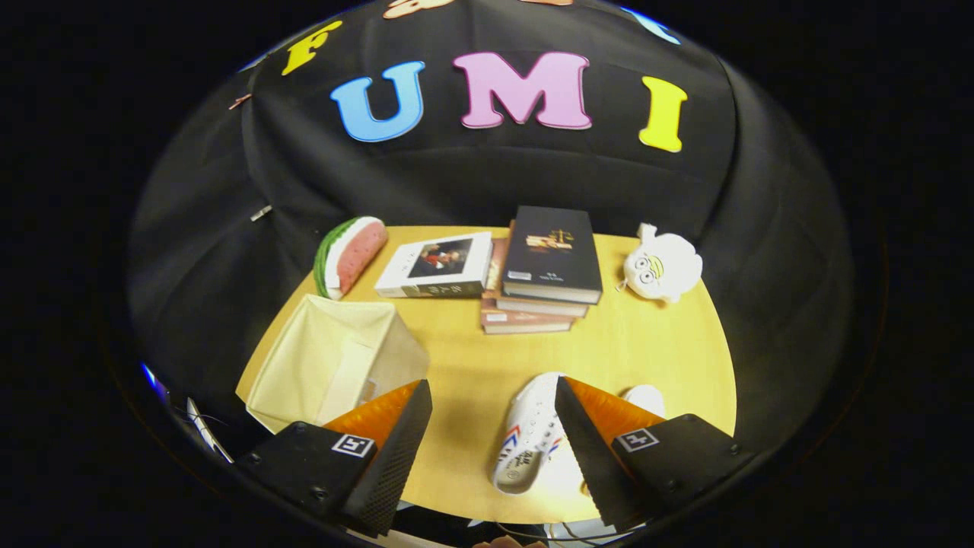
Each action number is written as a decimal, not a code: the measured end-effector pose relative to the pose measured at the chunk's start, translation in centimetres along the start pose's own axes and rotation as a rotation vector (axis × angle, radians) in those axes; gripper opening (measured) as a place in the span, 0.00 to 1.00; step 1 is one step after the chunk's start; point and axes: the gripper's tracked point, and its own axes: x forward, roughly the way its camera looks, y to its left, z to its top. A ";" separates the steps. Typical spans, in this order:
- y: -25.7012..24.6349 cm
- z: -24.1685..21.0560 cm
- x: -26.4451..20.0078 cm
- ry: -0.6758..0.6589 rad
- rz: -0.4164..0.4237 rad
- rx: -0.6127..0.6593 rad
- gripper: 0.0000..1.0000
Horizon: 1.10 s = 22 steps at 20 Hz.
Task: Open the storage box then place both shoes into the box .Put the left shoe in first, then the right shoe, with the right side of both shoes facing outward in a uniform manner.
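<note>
A cream fabric storage box (335,358) stands open on the wooden table (631,342), just ahead of my left finger (380,449). A white shoe (533,438) with red and blue stripes lies on its side against the inner edge of my right finger (593,449). Part of a second white shoe (647,397) peeks out behind that finger. My gripper (487,426) is open and held above the table, with bare tabletop between its fingers.
At the back of the table lie a watermelon-slice toy (350,255), a white book (437,266), a stack of books (544,270) with a dark one on top, and a white plush toy (660,265). The table's front edge runs just under the fingers.
</note>
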 end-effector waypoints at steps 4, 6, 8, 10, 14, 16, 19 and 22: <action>-5.1 -5.3 2.4 0.121 -0.045 0.104 0.99; -6.2 -7.4 3.9 0.176 -0.051 0.130 0.99; -7.3 -9.5 5.4 0.232 -0.051 0.144 0.99; -8.2 -10.9 6.8 0.277 -0.058 0.149 0.99; -9.0 -12.0 9.7 0.309 -0.046 0.112 0.99; -9.5 -13.0 11.1 0.336 -0.054 0.093 0.99; -9.1 -14.5 12.5 0.392 -0.022 0.123 0.98; -8.3 -15.0 13.5 0.417 0.027 0.187 0.91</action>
